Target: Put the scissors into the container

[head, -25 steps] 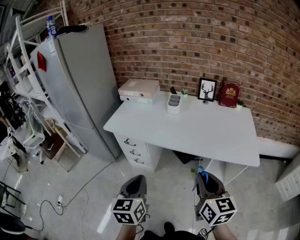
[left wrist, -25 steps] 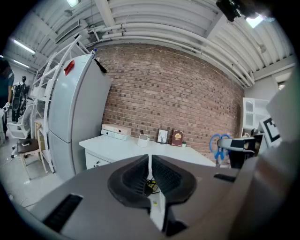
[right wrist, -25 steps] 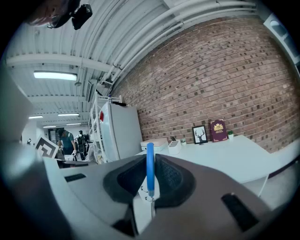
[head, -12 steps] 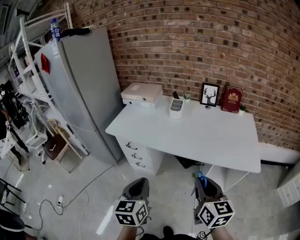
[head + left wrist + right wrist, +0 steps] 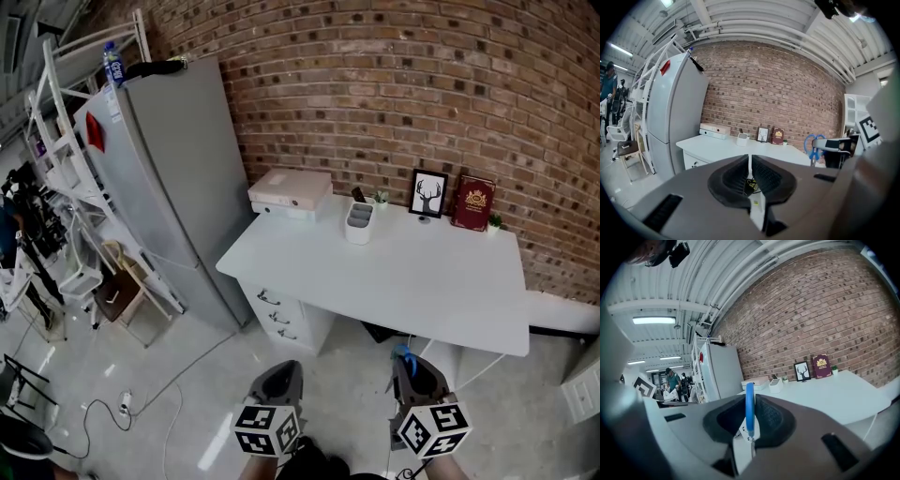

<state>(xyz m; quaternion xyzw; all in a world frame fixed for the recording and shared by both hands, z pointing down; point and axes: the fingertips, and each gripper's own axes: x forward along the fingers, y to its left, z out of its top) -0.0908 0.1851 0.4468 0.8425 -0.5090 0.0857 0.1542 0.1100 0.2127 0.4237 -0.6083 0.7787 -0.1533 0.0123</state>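
Observation:
Blue-handled scissors (image 5: 749,405) stand pinched between the jaws of my right gripper (image 5: 750,420), handle loop upward; the same scissors (image 5: 405,357) peek over my right gripper (image 5: 412,367) at the bottom of the head view, and show as scissors (image 5: 814,146) at the right of the left gripper view. My left gripper (image 5: 277,379) is held beside it, jaws closed on nothing; the left gripper (image 5: 749,173) shows only a thin slit. The white container (image 5: 358,223) stands at the back of the white desk (image 5: 412,281), far ahead of both grippers.
A grey fridge (image 5: 164,178) stands left of the desk, white shelving (image 5: 56,169) beyond it. On the desk's back edge sit a white box (image 5: 291,191), a deer picture (image 5: 428,195) and a red book (image 5: 472,203). A cable (image 5: 141,412) trails over the floor.
The view has crept toward the desk and shifted slightly; both grippers keep their places at the bottom, the right one still holding the scissors.

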